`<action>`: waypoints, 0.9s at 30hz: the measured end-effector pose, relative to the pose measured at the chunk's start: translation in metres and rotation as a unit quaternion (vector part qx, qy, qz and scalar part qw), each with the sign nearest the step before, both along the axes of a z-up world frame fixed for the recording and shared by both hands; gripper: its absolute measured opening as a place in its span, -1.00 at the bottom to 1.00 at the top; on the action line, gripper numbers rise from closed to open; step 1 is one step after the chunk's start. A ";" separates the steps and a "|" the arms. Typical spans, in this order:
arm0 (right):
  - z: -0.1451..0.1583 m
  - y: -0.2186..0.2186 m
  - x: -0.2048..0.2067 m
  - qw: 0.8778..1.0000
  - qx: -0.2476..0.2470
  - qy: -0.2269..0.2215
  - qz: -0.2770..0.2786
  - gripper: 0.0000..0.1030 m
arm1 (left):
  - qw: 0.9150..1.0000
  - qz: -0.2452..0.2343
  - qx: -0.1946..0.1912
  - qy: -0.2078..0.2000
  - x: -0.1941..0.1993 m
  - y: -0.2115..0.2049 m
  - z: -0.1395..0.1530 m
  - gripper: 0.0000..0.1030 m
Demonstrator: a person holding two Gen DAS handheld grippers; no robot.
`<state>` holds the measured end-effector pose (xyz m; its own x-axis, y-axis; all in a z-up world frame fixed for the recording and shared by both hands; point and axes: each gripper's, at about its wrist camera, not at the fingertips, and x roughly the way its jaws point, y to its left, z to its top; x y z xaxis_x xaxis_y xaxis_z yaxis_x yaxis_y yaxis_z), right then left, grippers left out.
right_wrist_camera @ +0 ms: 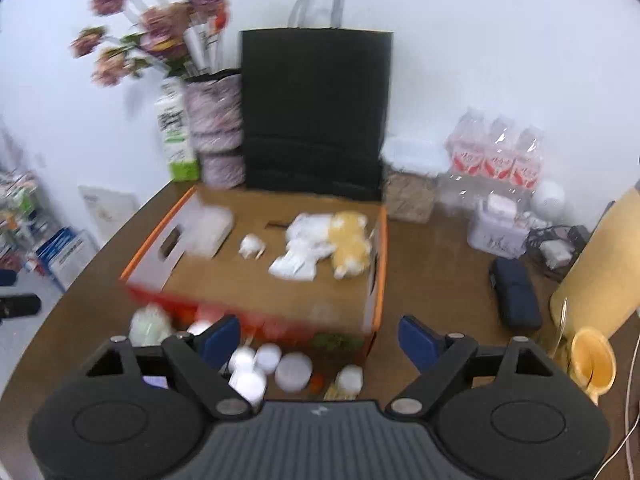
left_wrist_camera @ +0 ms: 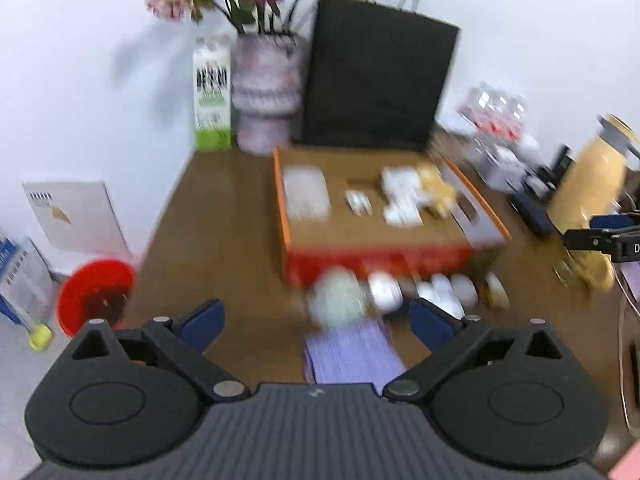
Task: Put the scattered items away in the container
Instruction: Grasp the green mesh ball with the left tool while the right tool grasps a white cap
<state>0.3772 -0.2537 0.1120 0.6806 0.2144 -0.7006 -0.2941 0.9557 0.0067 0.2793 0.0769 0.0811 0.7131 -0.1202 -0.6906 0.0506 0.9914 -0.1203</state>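
Note:
An orange-edged cardboard box (left_wrist_camera: 286, 216) (right_wrist_camera: 380, 264) lies on the brown table, holding a clear packet (left_wrist_camera: 306, 192), a white plug (right_wrist_camera: 251, 247), white wrapped items (right_wrist_camera: 298, 246) and a yellow plush toy (right_wrist_camera: 350, 242). In front of it lie scattered things: a pale green ball (left_wrist_camera: 338, 300) (right_wrist_camera: 150, 326), a purple pad (left_wrist_camera: 352, 356), white round jars (right_wrist_camera: 280, 364) (left_wrist_camera: 440, 290). My left gripper (left_wrist_camera: 316, 322) is open above the pad and ball, holding nothing. My right gripper (right_wrist_camera: 320, 336) is open over the jars, also empty. Both views are blurred.
Behind the box stand a black paper bag (right_wrist_camera: 316, 112), a vase of flowers (left_wrist_camera: 266, 92) and a green-white carton (left_wrist_camera: 212, 96). Bottled water (right_wrist_camera: 496, 152), a dark case (right_wrist_camera: 516, 296) and a yellow cup (right_wrist_camera: 594, 364) sit right. A red bucket (left_wrist_camera: 94, 296) is on the floor, left.

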 end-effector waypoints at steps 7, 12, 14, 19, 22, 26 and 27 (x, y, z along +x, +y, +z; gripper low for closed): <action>-0.063 0.001 -0.134 0.995 -0.060 -0.066 0.054 0.76 | 0.999 0.010 -0.022 -0.043 -0.114 -0.004 -0.044 0.98; -0.110 0.024 -0.227 0.972 -0.144 -0.177 0.062 0.82 | 0.990 0.033 -0.025 -0.135 -0.185 -0.017 -0.060 1.00; -0.121 0.028 -0.246 0.971 -0.140 -0.187 0.055 0.83 | 0.986 0.055 -0.014 -0.155 -0.200 -0.032 -0.072 1.00; -0.132 0.023 -0.251 0.989 -0.020 -0.149 -0.017 0.83 | 0.993 0.029 0.011 -0.115 -0.192 -0.068 -0.108 1.00; -0.138 0.024 -0.245 0.988 -0.030 -0.146 -0.040 0.83 | 0.995 0.027 -0.005 -0.099 -0.183 -0.072 -0.117 1.00; -0.143 0.023 -0.240 0.989 -0.032 -0.140 -0.039 0.83 | 0.995 0.041 0.003 -0.088 -0.172 -0.068 -0.124 1.00; -0.145 0.022 -0.238 0.989 -0.029 -0.136 -0.040 0.83 | 0.996 0.045 0.007 -0.082 -0.170 -0.066 -0.127 1.00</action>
